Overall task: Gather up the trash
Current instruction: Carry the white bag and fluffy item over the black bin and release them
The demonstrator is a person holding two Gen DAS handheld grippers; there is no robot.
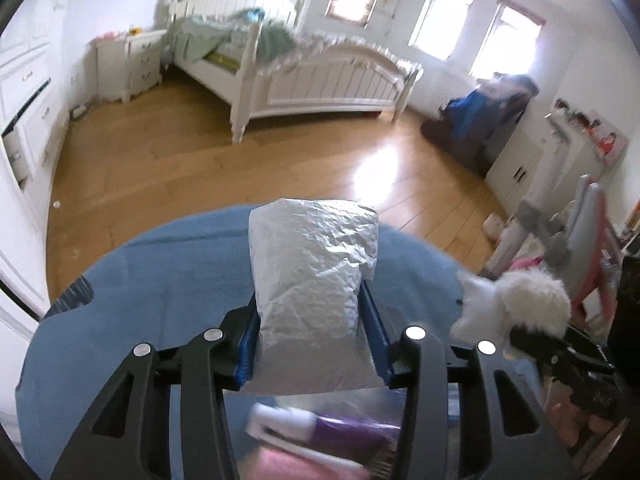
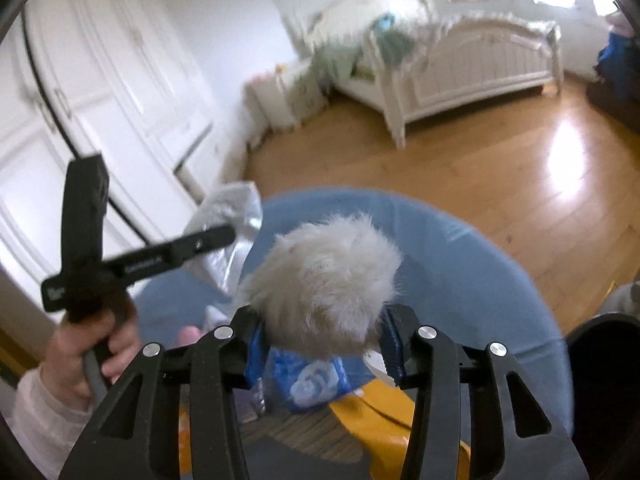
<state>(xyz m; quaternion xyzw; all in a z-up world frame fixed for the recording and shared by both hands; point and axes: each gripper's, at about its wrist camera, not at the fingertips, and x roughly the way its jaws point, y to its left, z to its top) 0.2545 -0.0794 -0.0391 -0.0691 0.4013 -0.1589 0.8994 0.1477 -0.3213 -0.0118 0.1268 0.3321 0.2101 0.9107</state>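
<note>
Left gripper (image 1: 310, 344) clamps crumpled silver foil bag (image 1: 314, 280); right gripper (image 2: 322, 346) clamps white fluffy pompom (image 2: 324, 276). Both hang above round blue fabric bin (image 2: 460, 248), wrappers already inside. Judgement: collection well underway, both pieces unreleased; floor beyond bin mostly clear.

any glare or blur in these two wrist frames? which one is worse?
Left wrist: sunlight glare patch on the wood floor, windows blown out, silver foil bag in the left gripper sharp, bin contents below smeared. Right wrist: worse, the bed and wardrobe are motion-blurred, the white fluffy ball in the right gripper soft. Both show strong fisheye bending and dark corners.
</note>
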